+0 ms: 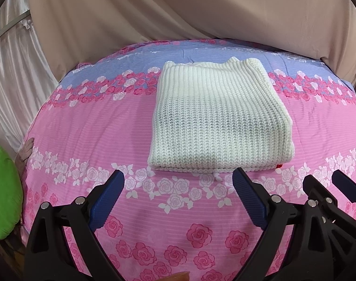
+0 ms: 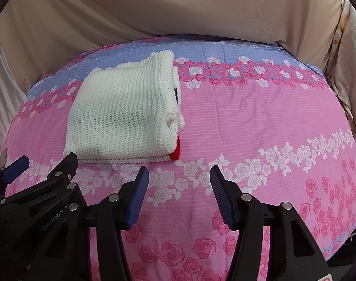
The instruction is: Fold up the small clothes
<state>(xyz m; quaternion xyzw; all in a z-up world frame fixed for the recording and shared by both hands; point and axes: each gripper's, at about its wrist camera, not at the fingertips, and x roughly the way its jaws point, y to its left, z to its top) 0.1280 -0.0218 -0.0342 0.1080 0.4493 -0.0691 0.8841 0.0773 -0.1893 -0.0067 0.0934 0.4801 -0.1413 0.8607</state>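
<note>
A white knitted sweater lies folded into a neat rectangle on the pink rose-print bedspread. It also shows in the right wrist view, left of centre, with a bit of red trim at its near right corner. My left gripper is open and empty, hovering just in front of the sweater's near edge. My right gripper is open and empty, in front of the sweater's near right corner. The right gripper also shows in the left wrist view at the lower right.
Beige cloth hangs behind the bed. White satin curtain hangs at the left. A green cushion sits at the bed's left edge. Bare bedspread lies right of the sweater.
</note>
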